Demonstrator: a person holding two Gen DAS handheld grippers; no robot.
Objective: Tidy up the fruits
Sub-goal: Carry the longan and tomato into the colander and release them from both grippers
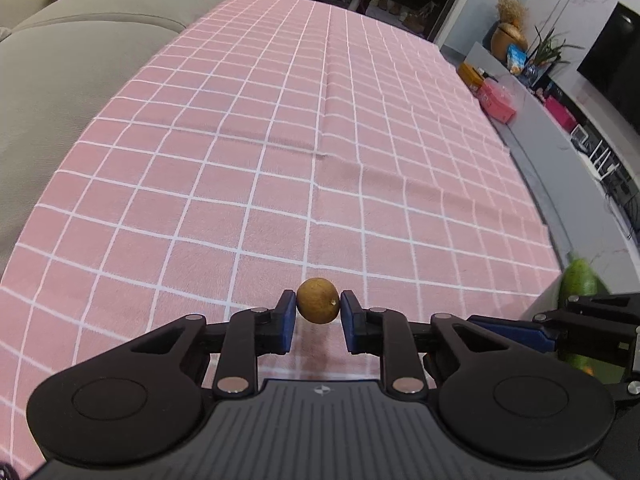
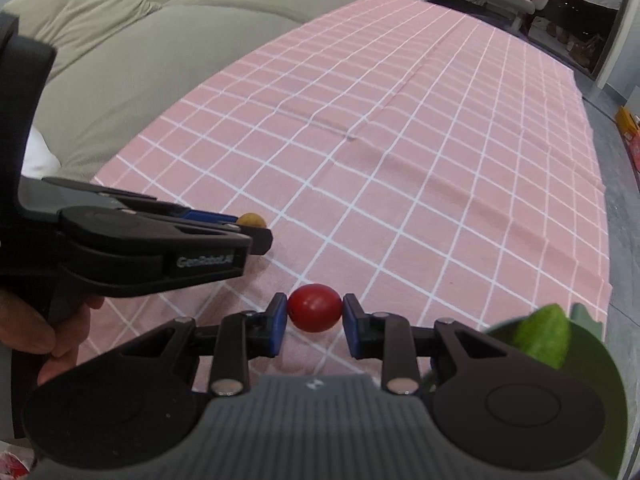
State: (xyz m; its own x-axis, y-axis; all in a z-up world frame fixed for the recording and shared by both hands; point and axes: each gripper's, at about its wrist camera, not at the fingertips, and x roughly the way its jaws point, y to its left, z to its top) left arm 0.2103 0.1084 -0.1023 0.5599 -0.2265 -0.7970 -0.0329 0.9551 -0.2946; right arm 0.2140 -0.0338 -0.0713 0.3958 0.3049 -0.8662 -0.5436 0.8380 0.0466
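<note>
My left gripper (image 1: 318,307) has its jaws clenched on a small brown round fruit (image 1: 318,300), one blue pad touching each side of it. The fruit sits at the very tips of the fingers, over the pink checked cloth (image 1: 304,128) that covers the counter. From the right wrist camera I see the same gripper from the side, at the left of the picture, with only the top of the brown fruit showing past its fingers (the rest is hidden behind the black frame).

My right gripper (image 2: 315,314) is grasping a small red round fruit (image 2: 315,308), smooth and shiny, pinched between its two blue pads, also above the cloth. To the right of this gripper, at the cloth's near edge, I see part of a green fruit (image 2: 545,334) lying in a dark green bowl (image 2: 600,392). A person's hand (image 2: 44,336) holds the left gripper's handle at the lower left. A grey sofa (image 1: 80,56) runs along the far left side of the counter.
</note>
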